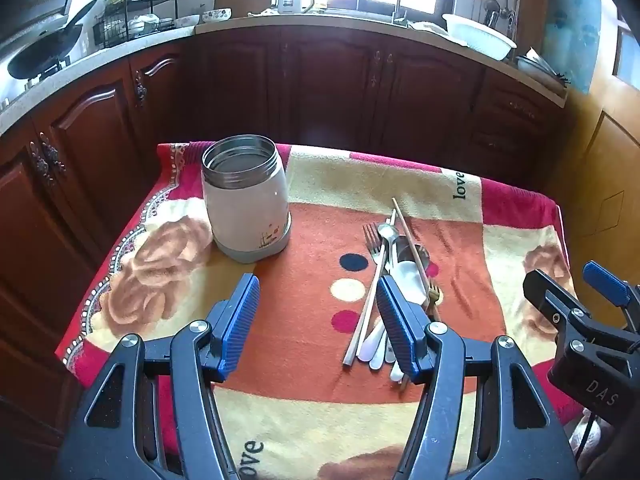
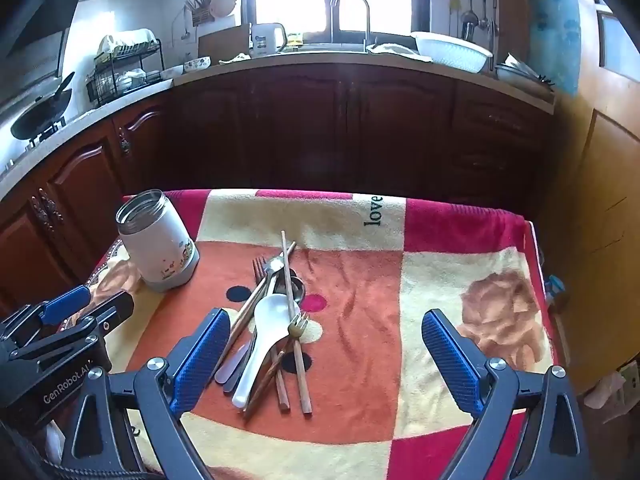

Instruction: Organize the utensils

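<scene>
While over the blanket [image 2: 360,276], utensils [image 2: 272,332] heaped beside open jar [image 2: 156,240].

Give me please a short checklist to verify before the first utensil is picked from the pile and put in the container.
1. Left gripper jaws open, nothing between them: ok.
2. Right gripper jaws open, nothing held: ok.
3. Container upright, mouth uncovered: ok.
4. Container inside free of objects: cannot tell.
5. Utensil pile lying separately for an easy single pick: not ok, chopsticks, forks and white spoon overlap.
6. Blanket lying flat under the pile: ok.
</scene>
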Tool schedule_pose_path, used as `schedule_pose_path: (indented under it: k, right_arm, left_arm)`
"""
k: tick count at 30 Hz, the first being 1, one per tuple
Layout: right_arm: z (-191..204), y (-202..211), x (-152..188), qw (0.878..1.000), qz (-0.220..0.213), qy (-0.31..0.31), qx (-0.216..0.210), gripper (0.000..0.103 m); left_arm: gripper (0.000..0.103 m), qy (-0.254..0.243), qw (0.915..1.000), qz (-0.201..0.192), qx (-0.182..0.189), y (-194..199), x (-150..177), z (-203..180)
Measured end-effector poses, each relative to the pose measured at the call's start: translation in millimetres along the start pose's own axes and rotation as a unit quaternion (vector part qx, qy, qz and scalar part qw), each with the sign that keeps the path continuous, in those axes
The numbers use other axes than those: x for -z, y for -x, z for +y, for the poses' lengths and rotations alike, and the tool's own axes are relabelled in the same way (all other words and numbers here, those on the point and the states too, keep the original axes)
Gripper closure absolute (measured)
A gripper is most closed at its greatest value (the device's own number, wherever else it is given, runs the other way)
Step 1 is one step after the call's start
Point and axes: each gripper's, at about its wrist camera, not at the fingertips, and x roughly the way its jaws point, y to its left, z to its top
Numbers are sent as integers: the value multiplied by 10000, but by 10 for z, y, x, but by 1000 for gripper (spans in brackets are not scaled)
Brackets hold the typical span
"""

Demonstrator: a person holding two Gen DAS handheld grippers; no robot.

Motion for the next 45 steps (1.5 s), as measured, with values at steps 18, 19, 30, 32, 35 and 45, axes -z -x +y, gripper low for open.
schedule_pose_path:
  k: [18,19,30,32,35,45]
  right_arm:
    - [-10,-29,16,9999,93,77,16,7]
    - [-9,-26,15,9999,89,85,28,7]
    - [5,-39,13,9998,146,147,61,7]
    - [9,-39,15,9997,167,154,58,7]
    - [6,-46,18,9998,154,123,22,7]
    - [-5,-50,14,9998,169,133,55,7]
  left_arm:
    - [42,-17,10000,36,44,14,13,-21]
    - [42,-5,10000,47,40,12,14,-18]
    - [42,57,10000,51,-29,7,24,1]
    - [42,45,10000,51,-32,5,27,0]
    - [42,50,10000,66,-22,3,33,1]
    - [42,85,9999,95,-47,-14,30,29]
